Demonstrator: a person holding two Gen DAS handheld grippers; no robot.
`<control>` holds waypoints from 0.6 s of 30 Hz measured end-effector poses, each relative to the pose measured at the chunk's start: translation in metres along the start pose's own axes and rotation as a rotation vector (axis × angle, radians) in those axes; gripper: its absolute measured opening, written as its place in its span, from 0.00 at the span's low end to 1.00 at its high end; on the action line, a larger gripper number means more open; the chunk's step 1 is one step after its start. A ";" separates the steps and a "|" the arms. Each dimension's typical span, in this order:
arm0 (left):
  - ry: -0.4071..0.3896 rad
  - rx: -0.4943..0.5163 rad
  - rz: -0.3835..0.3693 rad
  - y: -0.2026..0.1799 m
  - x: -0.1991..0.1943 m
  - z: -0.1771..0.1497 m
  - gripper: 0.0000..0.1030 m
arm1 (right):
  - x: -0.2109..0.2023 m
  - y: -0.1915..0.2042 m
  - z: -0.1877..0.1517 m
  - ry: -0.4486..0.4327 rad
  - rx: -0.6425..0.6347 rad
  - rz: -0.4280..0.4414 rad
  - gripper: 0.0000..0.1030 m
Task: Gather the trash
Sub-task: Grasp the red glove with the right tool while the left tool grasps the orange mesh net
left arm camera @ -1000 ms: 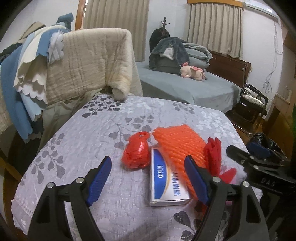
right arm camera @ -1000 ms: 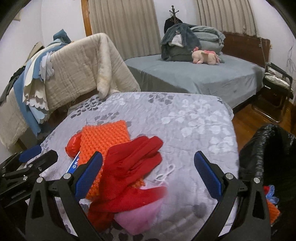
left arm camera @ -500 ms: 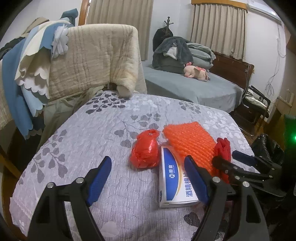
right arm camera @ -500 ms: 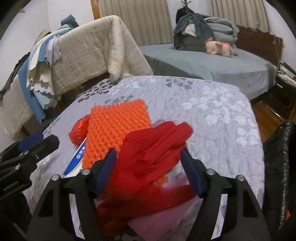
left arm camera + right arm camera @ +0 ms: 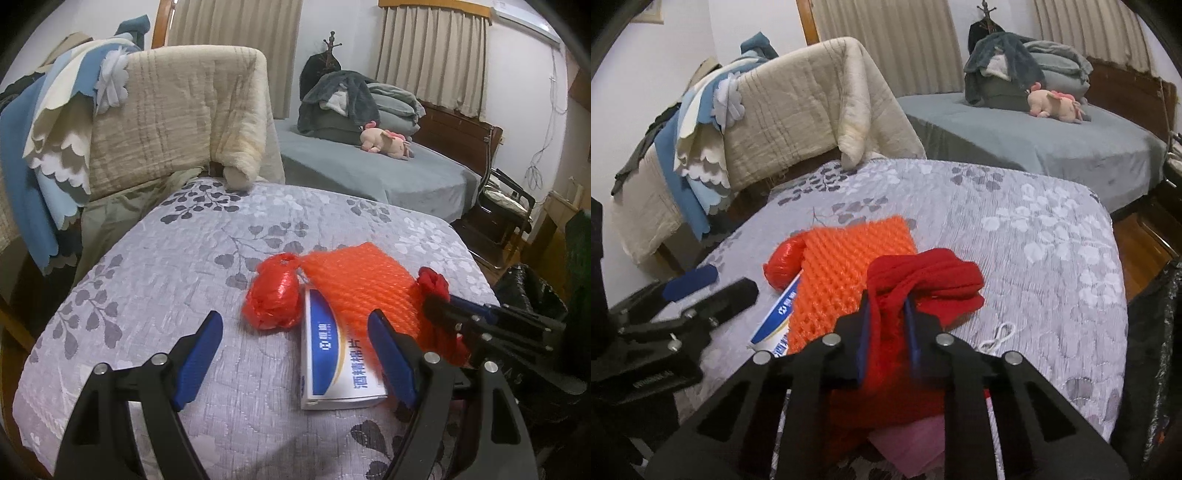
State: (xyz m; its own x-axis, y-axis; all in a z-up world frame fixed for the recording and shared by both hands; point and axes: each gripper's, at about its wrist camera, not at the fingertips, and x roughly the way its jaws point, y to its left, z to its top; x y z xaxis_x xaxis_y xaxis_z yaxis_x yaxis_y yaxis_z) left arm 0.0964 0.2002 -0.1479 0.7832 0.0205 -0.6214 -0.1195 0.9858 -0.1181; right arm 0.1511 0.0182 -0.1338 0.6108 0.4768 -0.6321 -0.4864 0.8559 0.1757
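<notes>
Right tool (image 5: 886,325) is clamped on the red cloth (image 5: 923,280); I see the fabric bunched between its blue pads (image 5: 863,332), jaws nearly together. The cloth's free end spills forward past the tips and rests on the desk (image 5: 1034,236), which is covered by a grey leaf-print quilt. Pink material (image 5: 916,439) lies under the tool, close to my lens; I cannot tell what it is.

Just left of the right tool, touching the red cloth, lies the orange foam net (image 5: 846,266). It overlaps a white-and-blue box (image 5: 775,325) with printed characters. At the net's far-left corner sits a crumpled red plastic bag (image 5: 783,264). A small white loop of cord (image 5: 997,336) lies on the quilt just right of the tool.

Left tool (image 5: 295,354) hangs open above the desk, holding nothing. Between its spread tips I see the red plastic bag (image 5: 273,295) and the box (image 5: 332,354); its right pad (image 5: 388,354) stands in front of the orange foam net (image 5: 365,284).

Black trash bag (image 5: 1156,350) is at my far right, off the desk's edge. Beyond the desk: a beige quilt (image 5: 798,110) draped over a rail ahead-left, and a grey bed (image 5: 1034,144) ahead-right with a pink plush toy (image 5: 1056,105) on it.
</notes>
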 end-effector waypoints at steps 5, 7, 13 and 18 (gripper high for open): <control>-0.003 0.009 -0.009 -0.006 0.000 0.002 0.77 | -0.016 -0.006 0.011 -0.033 0.005 0.008 0.13; -0.006 0.011 -0.014 -0.008 0.000 0.004 0.77 | -0.021 -0.010 0.014 -0.041 0.012 0.007 0.13; 0.007 0.026 -0.045 -0.022 0.006 0.007 0.73 | -0.037 -0.024 0.019 -0.061 0.027 -0.012 0.13; 0.040 0.030 -0.087 -0.036 0.018 0.004 0.70 | -0.035 -0.039 0.015 -0.043 0.042 -0.048 0.13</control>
State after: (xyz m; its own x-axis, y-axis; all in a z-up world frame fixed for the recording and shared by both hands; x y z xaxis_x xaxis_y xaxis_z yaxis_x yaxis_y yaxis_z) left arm 0.1172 0.1654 -0.1512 0.7648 -0.0711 -0.6404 -0.0333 0.9882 -0.1496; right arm 0.1578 -0.0292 -0.1076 0.6591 0.4426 -0.6080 -0.4301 0.8850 0.1780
